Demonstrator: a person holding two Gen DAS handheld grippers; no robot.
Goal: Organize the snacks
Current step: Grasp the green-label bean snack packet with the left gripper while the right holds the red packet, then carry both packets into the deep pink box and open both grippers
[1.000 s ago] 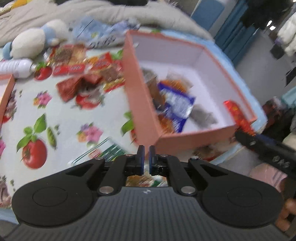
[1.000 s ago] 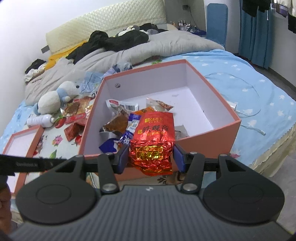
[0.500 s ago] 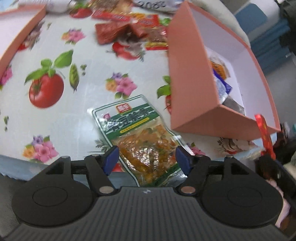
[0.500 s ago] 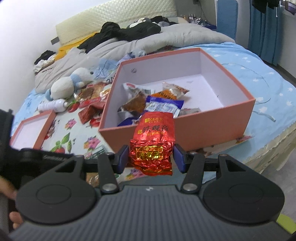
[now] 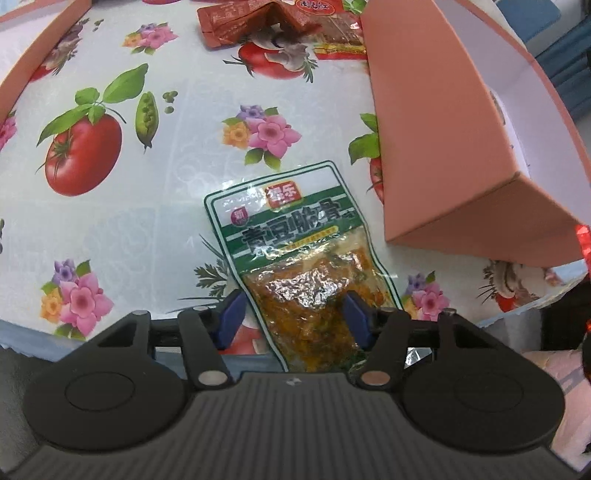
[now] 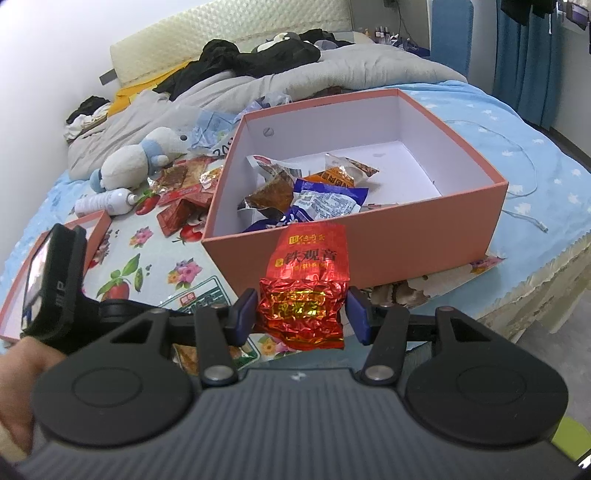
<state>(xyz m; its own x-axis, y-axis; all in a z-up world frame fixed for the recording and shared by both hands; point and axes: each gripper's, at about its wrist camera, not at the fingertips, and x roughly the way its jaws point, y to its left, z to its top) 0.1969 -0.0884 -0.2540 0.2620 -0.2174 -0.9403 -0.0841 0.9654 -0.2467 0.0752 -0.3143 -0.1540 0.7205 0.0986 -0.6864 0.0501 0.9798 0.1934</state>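
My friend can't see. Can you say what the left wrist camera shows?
The left tongs, blue-tipped, straddle a green-and-clear plastic snack packet lying flat on a flowered, tomato-print plastic cloth. A salmon-pink cardboard box stands at right, red wrapped snacks beyond.

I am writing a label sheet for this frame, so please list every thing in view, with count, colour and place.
box: 1, pink outside, white inside, on the cloth
boxed snacks: several, mixed colours, in the box
green packet: 1, green and clear, on the cloth beside the box
red pouch: 1, red foil, in front of the box
loose snacks: several, mostly red, left of the box
lid: 1, pink, far left
toy: 1, white and blue, behind the loose snacks
bottle: 1, white, lying by the toy
cloth: 1, white, fruit print
duvet: 1, grey, at the back
left gripper: black, jaws just closing, green packet between them
right gripper: black, shut on the red pouch
hand: 1, lower left
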